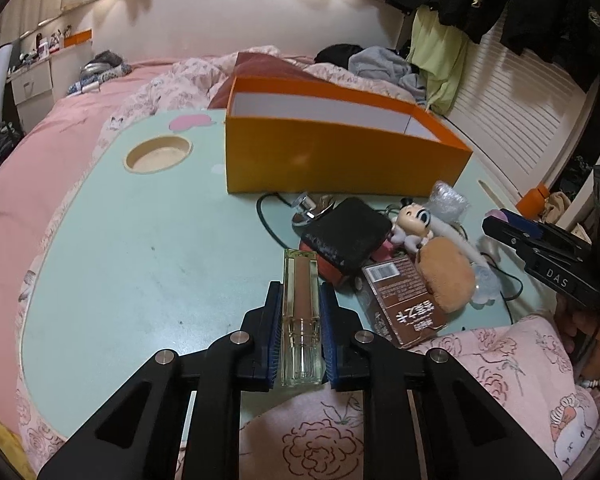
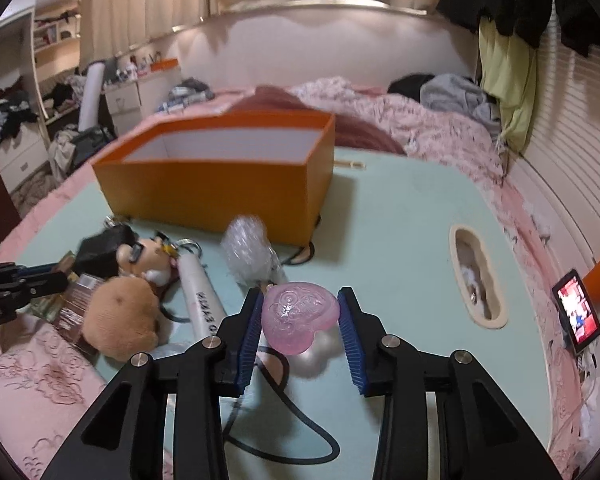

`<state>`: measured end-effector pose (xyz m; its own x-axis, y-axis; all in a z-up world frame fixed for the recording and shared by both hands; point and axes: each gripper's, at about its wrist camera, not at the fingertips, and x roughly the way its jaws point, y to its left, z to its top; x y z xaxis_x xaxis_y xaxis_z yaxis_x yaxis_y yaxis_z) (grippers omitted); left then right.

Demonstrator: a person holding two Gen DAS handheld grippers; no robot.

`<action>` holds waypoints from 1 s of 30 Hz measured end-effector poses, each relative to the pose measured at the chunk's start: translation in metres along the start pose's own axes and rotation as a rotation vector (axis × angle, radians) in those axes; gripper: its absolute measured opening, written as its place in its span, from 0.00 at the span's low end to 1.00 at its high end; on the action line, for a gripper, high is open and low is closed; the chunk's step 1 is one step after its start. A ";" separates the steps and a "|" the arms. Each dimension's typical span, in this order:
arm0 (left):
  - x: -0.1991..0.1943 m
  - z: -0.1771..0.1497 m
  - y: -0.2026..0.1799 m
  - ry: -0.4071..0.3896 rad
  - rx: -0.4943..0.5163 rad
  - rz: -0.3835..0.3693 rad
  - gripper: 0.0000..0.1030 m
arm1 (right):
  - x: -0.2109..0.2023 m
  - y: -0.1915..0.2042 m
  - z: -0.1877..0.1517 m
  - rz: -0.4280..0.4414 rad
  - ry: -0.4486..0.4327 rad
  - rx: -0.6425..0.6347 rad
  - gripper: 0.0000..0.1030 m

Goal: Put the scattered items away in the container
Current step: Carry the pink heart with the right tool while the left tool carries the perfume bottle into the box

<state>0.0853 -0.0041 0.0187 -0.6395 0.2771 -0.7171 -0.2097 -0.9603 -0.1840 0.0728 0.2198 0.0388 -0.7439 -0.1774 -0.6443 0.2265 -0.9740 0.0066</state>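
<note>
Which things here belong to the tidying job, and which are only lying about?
Belong to the job:
- orange cardboard box
- clear lipstick tube, gripped by the left tool
- pink translucent heart, between the right tool's pads
- brown plush toy
- big-eyed doll figure

Lying about:
- small lit phone
- grey clothes

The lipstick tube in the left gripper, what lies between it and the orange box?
Mostly bare mint tabletop, as the left wrist view shows; only a thin black cable loops just before the orange box. The lipstick tube points that way.
</note>
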 end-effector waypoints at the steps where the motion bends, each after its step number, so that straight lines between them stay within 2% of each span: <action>1: -0.002 0.001 -0.001 -0.007 0.006 0.002 0.18 | -0.002 0.001 0.001 0.000 -0.009 -0.003 0.35; 9: -0.014 0.019 0.001 -0.051 0.005 -0.033 0.18 | -0.014 0.002 0.022 0.057 -0.046 0.010 0.35; 14: -0.009 0.056 -0.003 -0.043 0.011 -0.027 0.18 | -0.017 0.012 0.050 0.045 -0.093 -0.029 0.35; 17: -0.001 0.087 -0.006 -0.066 0.017 -0.044 0.18 | -0.011 0.020 0.077 0.034 -0.118 -0.049 0.35; 20: 0.016 0.119 -0.007 -0.086 0.011 -0.031 0.18 | 0.009 0.028 0.106 0.035 -0.106 -0.036 0.35; 24: 0.046 0.149 -0.014 -0.114 0.043 0.029 0.18 | 0.047 0.038 0.130 0.010 -0.054 -0.016 0.35; 30: 0.076 0.162 -0.017 -0.118 0.043 0.047 0.18 | 0.090 0.045 0.128 -0.031 0.010 0.004 0.35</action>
<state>-0.0796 0.0391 0.0759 -0.7313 0.2359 -0.6399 -0.2071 -0.9708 -0.1212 -0.0642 0.1420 0.0793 -0.7439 -0.1460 -0.6522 0.2012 -0.9795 -0.0102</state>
